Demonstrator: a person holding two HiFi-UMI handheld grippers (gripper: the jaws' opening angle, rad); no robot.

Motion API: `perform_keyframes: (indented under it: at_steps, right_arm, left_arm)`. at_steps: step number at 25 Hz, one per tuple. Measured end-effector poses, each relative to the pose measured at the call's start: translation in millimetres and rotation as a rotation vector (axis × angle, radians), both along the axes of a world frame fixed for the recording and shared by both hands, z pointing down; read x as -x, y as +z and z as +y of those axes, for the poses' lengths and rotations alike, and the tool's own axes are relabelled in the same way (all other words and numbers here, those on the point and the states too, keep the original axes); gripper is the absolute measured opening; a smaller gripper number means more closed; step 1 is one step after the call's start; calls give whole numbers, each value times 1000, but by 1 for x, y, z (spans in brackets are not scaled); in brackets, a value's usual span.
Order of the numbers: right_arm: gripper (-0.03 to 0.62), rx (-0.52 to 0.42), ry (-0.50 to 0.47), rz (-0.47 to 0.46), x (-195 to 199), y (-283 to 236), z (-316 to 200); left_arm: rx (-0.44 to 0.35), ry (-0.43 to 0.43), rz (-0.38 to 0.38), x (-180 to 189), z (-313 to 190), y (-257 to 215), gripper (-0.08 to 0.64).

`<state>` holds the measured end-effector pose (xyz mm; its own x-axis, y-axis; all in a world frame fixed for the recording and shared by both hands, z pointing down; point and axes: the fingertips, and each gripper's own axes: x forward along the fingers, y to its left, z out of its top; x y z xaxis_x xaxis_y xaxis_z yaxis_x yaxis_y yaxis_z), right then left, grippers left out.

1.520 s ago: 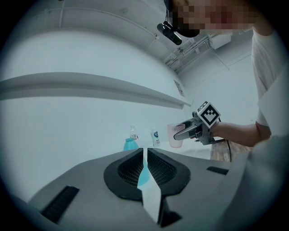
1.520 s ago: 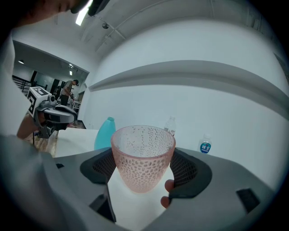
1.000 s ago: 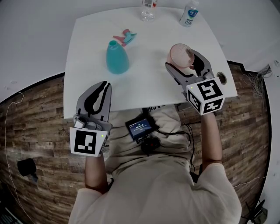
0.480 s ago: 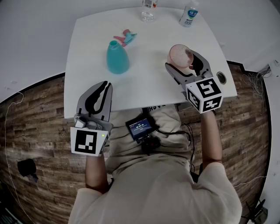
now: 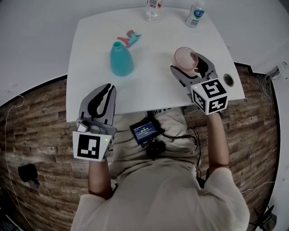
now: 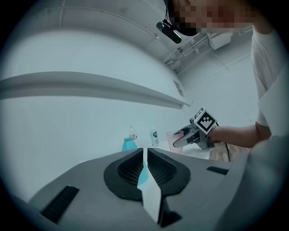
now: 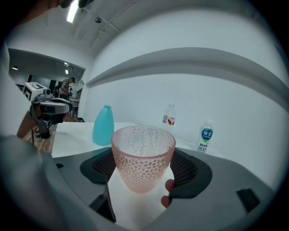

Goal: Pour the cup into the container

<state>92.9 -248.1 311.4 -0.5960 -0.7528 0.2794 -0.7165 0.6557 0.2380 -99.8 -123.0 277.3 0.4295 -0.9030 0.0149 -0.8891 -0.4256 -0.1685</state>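
Observation:
A pink dimpled cup (image 5: 185, 55) (image 7: 143, 155) stands upright between the jaws of my right gripper (image 5: 187, 62) (image 7: 144, 164), which is shut on it over the table's right side. Both pads lie against the cup's sides. The teal bottle (image 5: 121, 58) (image 7: 103, 126), with its neck uncapped, stands on the white table (image 5: 153, 85) to the cup's left. My left gripper (image 5: 107, 88) (image 6: 144, 151) is shut and holds nothing; it hangs level just off the table's near edge.
A pink-and-teal spray head (image 5: 128, 38) lies behind the teal bottle. A clear bottle (image 5: 153, 11) and a white-labelled bottle (image 5: 195, 14) stand at the far edge. There is a round hole (image 5: 229, 80) in the table's right corner, and wood flooring surrounds the table.
The right gripper and the cup have shifted very slightly up the picture. The left gripper has kept still.

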Motion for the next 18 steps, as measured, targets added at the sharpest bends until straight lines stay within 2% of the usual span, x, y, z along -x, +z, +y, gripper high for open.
perform_keyframes:
  at_steps: [18]
  right_arm:
    - [371,39,1,22,0,16,0]
  left_arm:
    - [-3,-2,-16,4,-2,5,38]
